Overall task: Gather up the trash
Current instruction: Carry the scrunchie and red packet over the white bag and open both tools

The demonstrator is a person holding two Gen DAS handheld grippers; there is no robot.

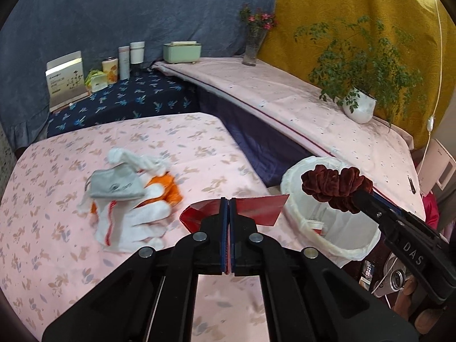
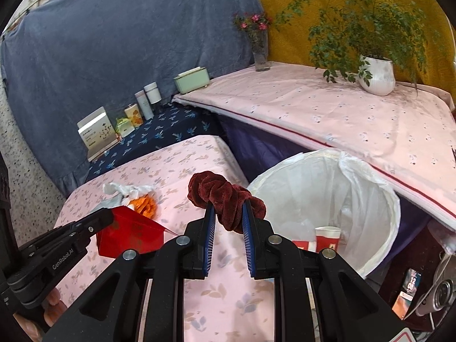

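My left gripper is shut on a red paper envelope and holds it above the pink floral table, left of the bin; the envelope also shows in the right wrist view. My right gripper is shut on a dark red velvet scrunchie and holds it beside the bin's left rim; in the left wrist view the scrunchie hangs over the bin. The white-lined trash bin holds red-and-white paper cups.
A pile of white gloves, a grey mask and orange cloth lies on the pink table. A potted plant, a flower vase, a green box and several containers stand at the back. A phone lies right of the bin.
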